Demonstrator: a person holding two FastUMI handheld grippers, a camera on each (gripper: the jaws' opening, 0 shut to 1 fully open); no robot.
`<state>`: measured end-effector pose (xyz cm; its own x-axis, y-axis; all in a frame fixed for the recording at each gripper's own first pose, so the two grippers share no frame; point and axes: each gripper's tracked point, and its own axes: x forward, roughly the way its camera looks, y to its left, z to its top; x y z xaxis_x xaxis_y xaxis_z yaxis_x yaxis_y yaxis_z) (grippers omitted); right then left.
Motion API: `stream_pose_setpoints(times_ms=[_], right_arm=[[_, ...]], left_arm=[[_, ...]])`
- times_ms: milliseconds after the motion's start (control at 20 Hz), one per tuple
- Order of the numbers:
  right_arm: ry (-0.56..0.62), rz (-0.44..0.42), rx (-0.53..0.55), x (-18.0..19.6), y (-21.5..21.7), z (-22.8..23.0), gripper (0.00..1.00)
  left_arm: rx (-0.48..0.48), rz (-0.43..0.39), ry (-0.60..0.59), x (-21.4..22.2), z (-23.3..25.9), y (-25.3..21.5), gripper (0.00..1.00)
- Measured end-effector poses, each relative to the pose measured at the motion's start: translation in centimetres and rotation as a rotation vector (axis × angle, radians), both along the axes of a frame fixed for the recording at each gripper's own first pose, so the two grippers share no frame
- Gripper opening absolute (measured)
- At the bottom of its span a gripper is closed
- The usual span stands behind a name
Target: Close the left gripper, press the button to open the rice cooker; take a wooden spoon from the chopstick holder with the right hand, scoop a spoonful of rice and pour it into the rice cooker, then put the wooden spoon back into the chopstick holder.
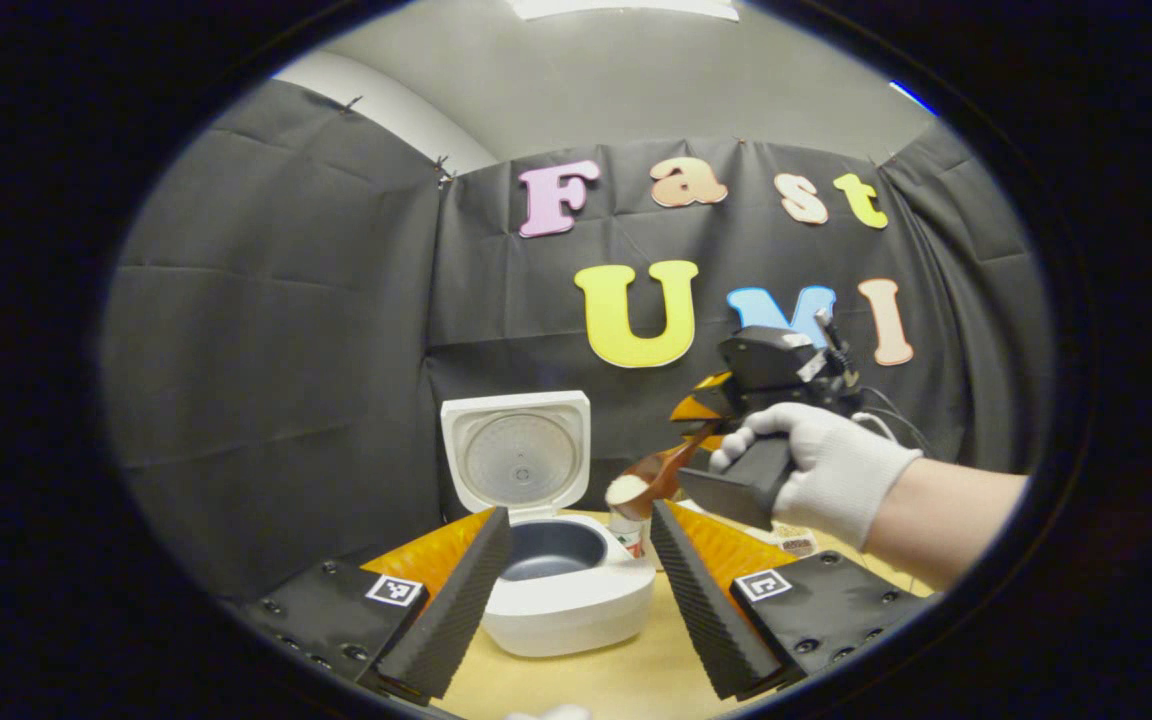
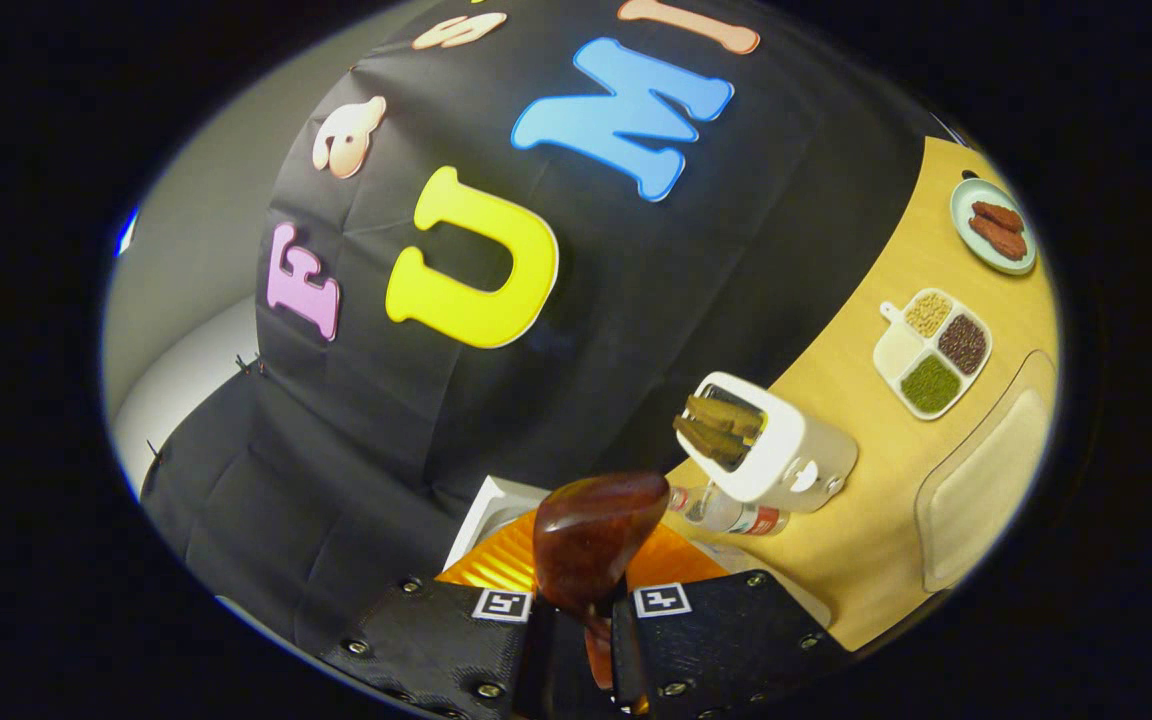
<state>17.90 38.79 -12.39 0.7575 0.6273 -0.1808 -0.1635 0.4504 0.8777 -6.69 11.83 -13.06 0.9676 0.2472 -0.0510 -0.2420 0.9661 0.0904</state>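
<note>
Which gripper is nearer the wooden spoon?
Right. The right gripper is shut on the wooden spoon, holding it beside the open rice cooker. The left gripper hangs open in front of the cooker, apart from the spoon.

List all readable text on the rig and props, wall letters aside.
No legible text.
Black-and-white square markers on the left gripper: patterns, no words.
Clear plastic bottle's red-and-white label: too blurred to read.
Small white packets: print too small to read.

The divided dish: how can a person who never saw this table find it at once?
Start from the yellow table in the right gripper view. Beyond the white chopstick holder lies the divided dish. Its four compartments hold different grains; the round plate behind holds brown pieces.
</note>
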Motion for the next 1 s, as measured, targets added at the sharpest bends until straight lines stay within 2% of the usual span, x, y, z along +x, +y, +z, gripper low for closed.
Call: stream_pose_setpoints(times_ms=[200, 300, 600, 800, 1000], right_arm=[[-0.033, 0.106, -0.047, -1.7, 7.4, -1.6, 0.23], [-0.006, 0.132, -0.052, -2.4, 9.7, -2.9, 0.23], [-0.017, 0.102, -0.166, -0.6, 10.7, -6.4, 0.23], [-0.171, 0.065, -0.348, 0.4, 9.6, -6.3, 0.22], [-0.357, 0.081, -0.533, 0.4, 10.4, -6.4, 0.22]], left_arm=[[-0.024, 0.028, -0.004, -1.1, -0.5, 1.1, 0.98], [-0.013, 0.057, 0.002, -1.5, -0.9, 2.0, 0.99], [-0.026, 0.100, 0.020, -2.5, -1.8, 3.5, 0.99], [-0.027, 0.112, 0.026, -2.7, -2.8, 3.7, 0.99], [-0.008, 0.106, 0.044, -2.5, -3.5, 3.0, 0.98]])
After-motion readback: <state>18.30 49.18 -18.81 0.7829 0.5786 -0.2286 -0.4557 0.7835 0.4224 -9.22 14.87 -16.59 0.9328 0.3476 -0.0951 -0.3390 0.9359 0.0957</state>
